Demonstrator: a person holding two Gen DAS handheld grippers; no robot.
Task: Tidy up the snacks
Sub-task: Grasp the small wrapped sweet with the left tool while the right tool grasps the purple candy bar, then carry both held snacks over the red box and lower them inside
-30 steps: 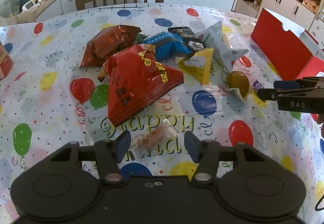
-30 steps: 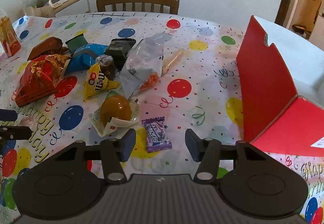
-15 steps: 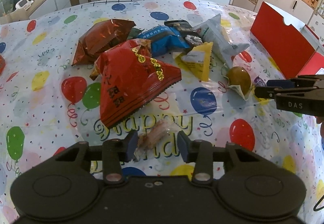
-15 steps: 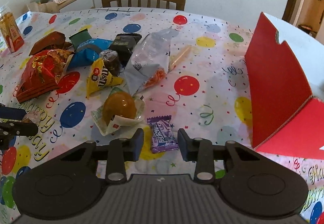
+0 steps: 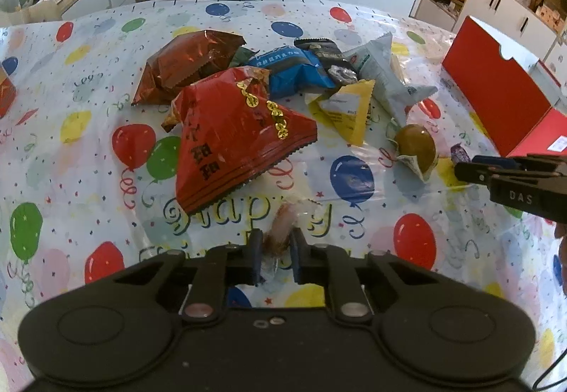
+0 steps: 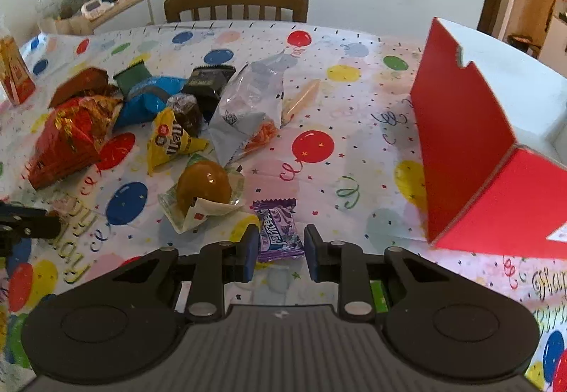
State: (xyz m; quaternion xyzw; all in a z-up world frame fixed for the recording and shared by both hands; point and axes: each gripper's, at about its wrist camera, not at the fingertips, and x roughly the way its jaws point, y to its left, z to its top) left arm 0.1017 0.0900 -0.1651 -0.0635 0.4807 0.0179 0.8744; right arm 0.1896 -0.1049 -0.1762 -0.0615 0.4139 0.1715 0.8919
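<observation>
Left gripper (image 5: 275, 254): jaws pinching one clear-wrapped snack (image 5: 281, 232), low over the tablecloth (image 5: 88, 151) printed "Happy". Ahead of it: one red bag (image 5: 234, 140), gold characters unreadable; one brown foil bag (image 5: 187, 68); one blue pack (image 5: 290, 73).

Right gripper (image 6: 278, 250): jaws spread, flanking one purple candy (image 6: 278, 231) between the tips. Ahead-left: one yellow "M&M" pouch (image 6: 170, 142), one brown ball snack (image 6: 203, 185). One red box (image 6: 467, 158) to its right.

The glossy plastic balloon-print tablecloth (image 5: 106, 179) reflects light. Ahead of the left gripper (image 5: 276, 255), matt black plastic, lies a shiny crinkled red foil bag (image 5: 234, 140). Right of the right gripper (image 6: 278, 250) stands a matt red cardboard box (image 6: 467, 151).
</observation>
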